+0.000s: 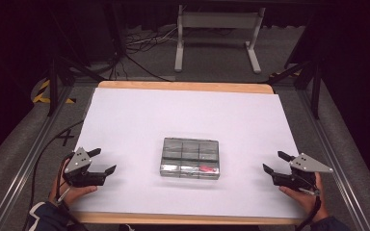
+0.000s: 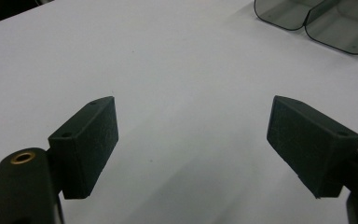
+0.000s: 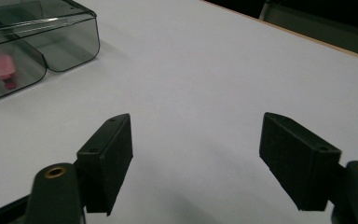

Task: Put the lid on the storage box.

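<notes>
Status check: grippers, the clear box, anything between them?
Left gripper open, empty, left of the box. Right gripper open, empty, to its right. Clear compartment box mid-table, untouched, small pink item in one compartment. White table cover bare between grippers and box.

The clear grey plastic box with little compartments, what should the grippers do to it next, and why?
Probably move the right gripper toward the clear grey plastic compartment box. Both it and the left gripper are open, holding nothing and apart from the box, and the small pink thing sits in a compartment on the right gripper's side.
</notes>
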